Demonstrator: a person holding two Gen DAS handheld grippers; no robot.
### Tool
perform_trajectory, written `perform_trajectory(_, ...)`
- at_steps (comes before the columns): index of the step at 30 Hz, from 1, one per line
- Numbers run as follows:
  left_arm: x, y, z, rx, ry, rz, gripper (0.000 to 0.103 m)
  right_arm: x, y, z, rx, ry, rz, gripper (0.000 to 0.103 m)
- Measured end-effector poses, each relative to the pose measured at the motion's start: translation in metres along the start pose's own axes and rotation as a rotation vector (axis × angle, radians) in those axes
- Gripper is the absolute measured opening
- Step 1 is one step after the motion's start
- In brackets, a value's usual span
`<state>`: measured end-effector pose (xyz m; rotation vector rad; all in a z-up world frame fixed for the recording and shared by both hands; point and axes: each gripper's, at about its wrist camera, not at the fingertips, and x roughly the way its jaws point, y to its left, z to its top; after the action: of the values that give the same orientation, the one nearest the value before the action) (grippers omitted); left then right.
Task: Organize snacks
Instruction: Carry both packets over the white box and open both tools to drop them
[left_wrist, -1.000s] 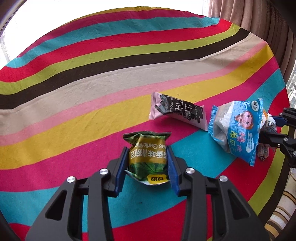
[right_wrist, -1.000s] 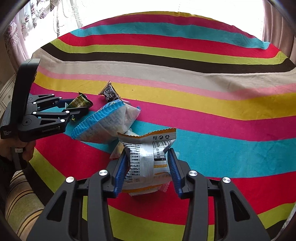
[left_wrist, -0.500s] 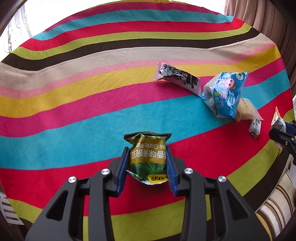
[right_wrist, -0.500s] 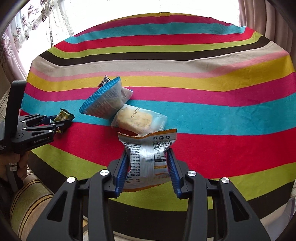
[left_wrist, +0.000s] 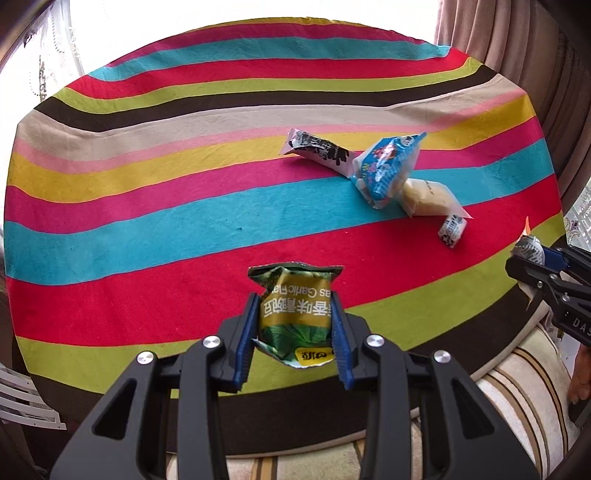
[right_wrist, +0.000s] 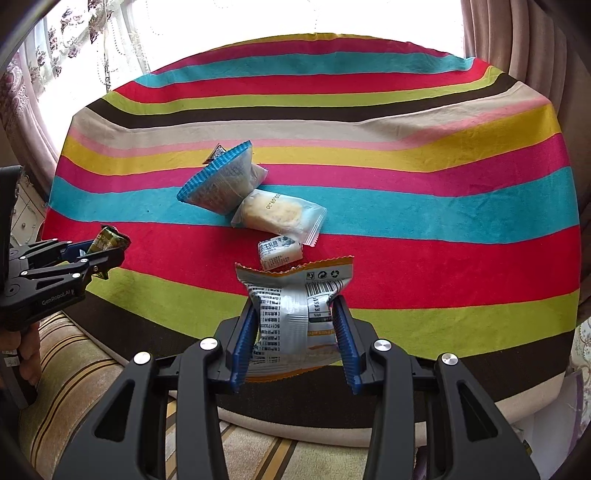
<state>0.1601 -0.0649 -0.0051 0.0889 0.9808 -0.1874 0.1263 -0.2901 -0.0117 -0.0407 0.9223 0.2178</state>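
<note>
Snacks split: green garlic packet (left_wrist: 295, 314) pinched in left gripper (left_wrist: 295, 332), silver-orange packet (right_wrist: 295, 314) pinched in right gripper (right_wrist: 297, 332), both lifted clear near surface (left_wrist: 147, 206) edge, probably for sorting; four packets lay clustered mid-surface.

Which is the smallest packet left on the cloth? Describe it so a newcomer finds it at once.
On the striped cloth, find the chain of loose packets near the middle. At its near end, on the red stripe just past the clear pastry bag, lies the small white packet. It is the shortest there, a stubby white roll with dark print, unlike the bigger blue-edged bag further back.
</note>
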Motion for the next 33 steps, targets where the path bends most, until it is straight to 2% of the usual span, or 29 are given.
perform_trajectory(10,-0.023,-0.053,-0.013,0.064,-0.025,-0.045,0.037,-0.026,-0.015,-0.02,0.033,-0.022,-0.018,0.04)
perform_trajectory(15,-0.028,-0.079,-0.016,0.086,-0.028,-0.087,0.037,-0.036,-0.023,-0.029,0.047,-0.029,-0.023,0.04)
perform_trajectory(26,-0.037,-0.138,-0.025,0.157,-0.033,-0.13,0.037,-0.057,-0.053,-0.055,0.11,-0.043,-0.027,0.04)
perform_trajectory(33,-0.039,-0.178,-0.031,0.2,-0.013,-0.205,0.037,-0.064,-0.081,-0.078,0.17,-0.032,-0.041,0.04)
